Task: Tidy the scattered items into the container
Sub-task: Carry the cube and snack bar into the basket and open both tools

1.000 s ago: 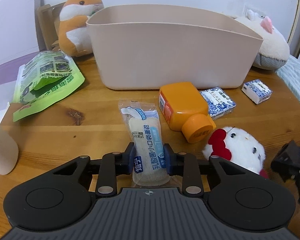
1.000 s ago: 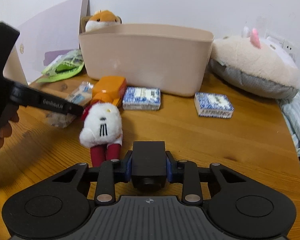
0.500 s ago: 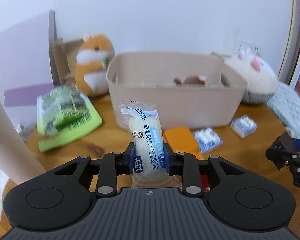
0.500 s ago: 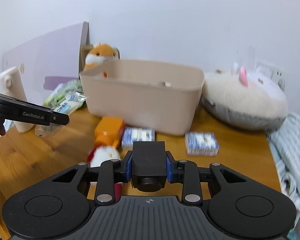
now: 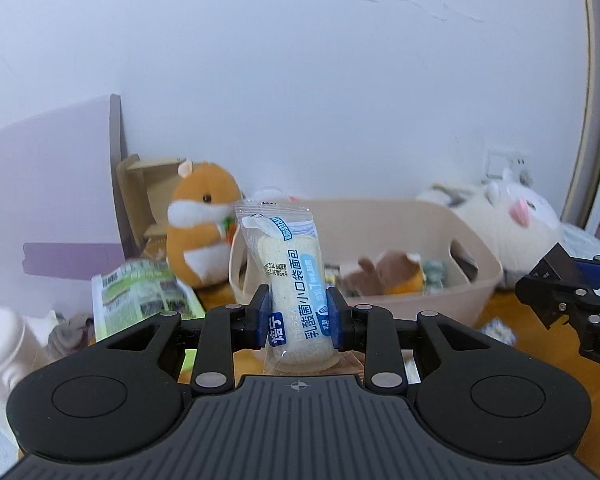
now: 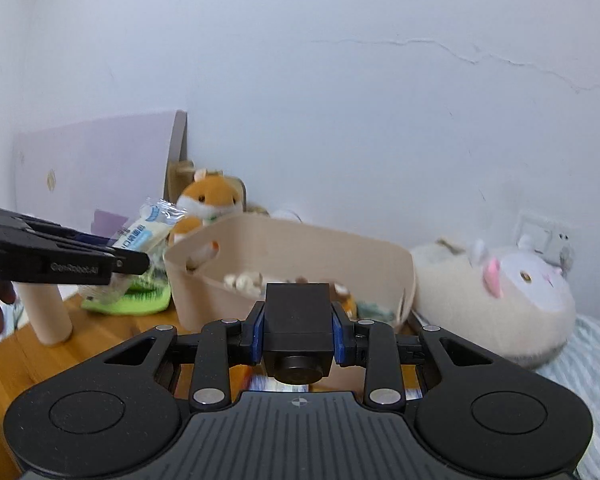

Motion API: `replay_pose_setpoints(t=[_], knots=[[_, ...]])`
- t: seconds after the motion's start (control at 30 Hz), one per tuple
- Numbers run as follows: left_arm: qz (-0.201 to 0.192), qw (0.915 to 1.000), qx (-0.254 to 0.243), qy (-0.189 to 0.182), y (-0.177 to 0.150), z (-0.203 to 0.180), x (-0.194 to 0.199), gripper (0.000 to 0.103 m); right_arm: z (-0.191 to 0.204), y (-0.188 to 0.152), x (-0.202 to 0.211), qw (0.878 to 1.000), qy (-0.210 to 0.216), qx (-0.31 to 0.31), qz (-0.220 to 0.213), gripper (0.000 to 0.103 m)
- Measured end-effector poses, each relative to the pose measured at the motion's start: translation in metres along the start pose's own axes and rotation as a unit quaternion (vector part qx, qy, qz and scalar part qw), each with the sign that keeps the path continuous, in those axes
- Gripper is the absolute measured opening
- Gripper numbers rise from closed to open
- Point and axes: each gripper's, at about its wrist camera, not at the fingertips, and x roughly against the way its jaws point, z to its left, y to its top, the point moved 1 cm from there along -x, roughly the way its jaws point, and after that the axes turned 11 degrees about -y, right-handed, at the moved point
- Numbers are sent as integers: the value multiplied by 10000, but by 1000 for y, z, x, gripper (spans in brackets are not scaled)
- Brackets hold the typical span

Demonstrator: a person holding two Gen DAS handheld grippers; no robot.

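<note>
A clear packet of bread with blue print [image 5: 288, 272] stands upright between the pads of my left gripper [image 5: 298, 316], which is shut on it, lifted above the table in front of the beige bin [image 5: 440, 308]. My right gripper [image 6: 298, 332] is shut on a small black block with a round lens [image 6: 297, 308] and is also raised, facing the bin [image 6: 300, 248]. In the left wrist view the right gripper [image 5: 556, 292] shows at the right edge. The right wrist view has the left gripper [image 6: 132, 260] and its packet [image 6: 148, 232] at the left.
The bin holds a brown plush [image 5: 384, 276] and other small items. An orange hamster plush [image 5: 202, 232] and a green packet [image 5: 140, 296] sit left of it, a big white plush [image 6: 500, 300] to its right. A cream cylinder [image 6: 48, 312] stands at the left.
Both grippers have risen from the table with their items still gripped. The views now look over the bin's rim into it, and the table items have dropped out of sight.
</note>
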Motion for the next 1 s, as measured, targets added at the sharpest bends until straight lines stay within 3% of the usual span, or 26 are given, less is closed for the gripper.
replay_pose_setpoints(t=[0.37,0.67,1.0], knots=[[50,9999,-34,83,44,6,-64,29,-9,40,-56,10000,62,-45,56,29],[633,9980,40,4,41,13,-125,29,-19,37,-120,9985,34,-124,532,29],[1274,9918,77,-32,34,18,-175,29,-8,20,-164,9956,-127,5,929,29]])
